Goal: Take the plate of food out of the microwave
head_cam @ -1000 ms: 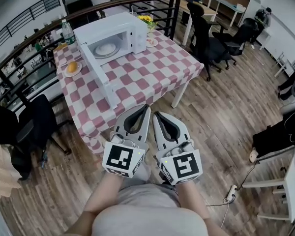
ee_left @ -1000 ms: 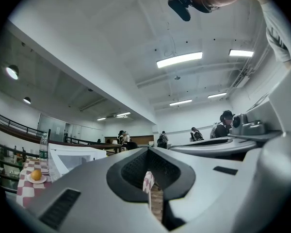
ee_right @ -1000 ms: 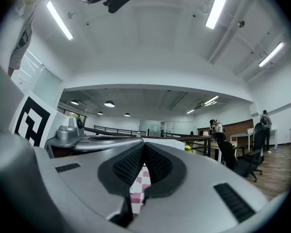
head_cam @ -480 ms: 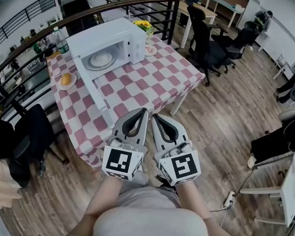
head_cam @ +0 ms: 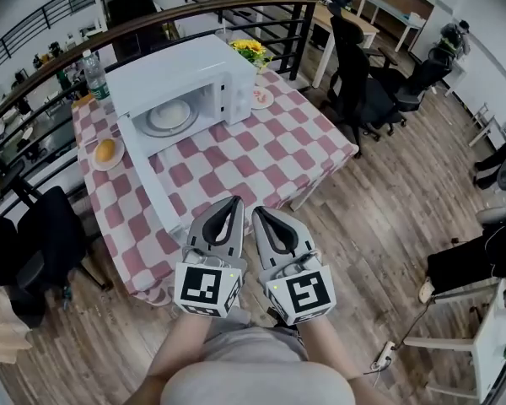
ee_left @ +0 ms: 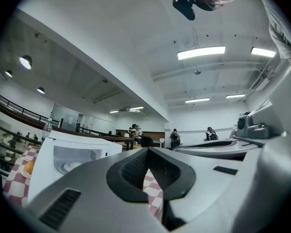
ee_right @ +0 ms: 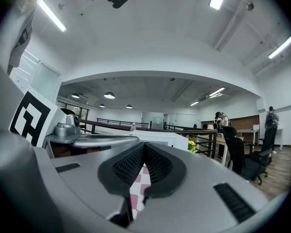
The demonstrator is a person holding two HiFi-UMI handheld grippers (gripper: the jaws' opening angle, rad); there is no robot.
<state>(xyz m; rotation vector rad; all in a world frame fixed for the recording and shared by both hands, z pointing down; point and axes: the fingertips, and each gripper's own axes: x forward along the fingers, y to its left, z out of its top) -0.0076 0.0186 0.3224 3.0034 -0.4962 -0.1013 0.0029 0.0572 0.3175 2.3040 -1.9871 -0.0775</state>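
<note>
A white microwave (head_cam: 185, 83) stands at the far side of the checkered table (head_cam: 236, 154) with its door (head_cam: 148, 180) swung wide open toward me. Inside it lies a white plate of pale food (head_cam: 169, 116), also seen in the left gripper view as the plate (ee_left: 68, 166) within the microwave (ee_left: 72, 154). My left gripper (head_cam: 236, 201) and right gripper (head_cam: 257, 211) are side by side near my body, above the table's near edge and well short of the microwave. Both are shut with nothing between their tips.
A small plate with an orange bun (head_cam: 106, 151) lies left of the microwave, a water bottle (head_cam: 91, 71) behind it. Yellow flowers (head_cam: 250, 51) and a small dish (head_cam: 260, 98) are on the microwave's right. Black office chairs (head_cam: 363, 83) stand right of the table, another chair (head_cam: 42, 243) at left.
The table and microwave have shifted in the head view as I moved slightly; both grippers stay shut and side by side, a little further left and up.
</note>
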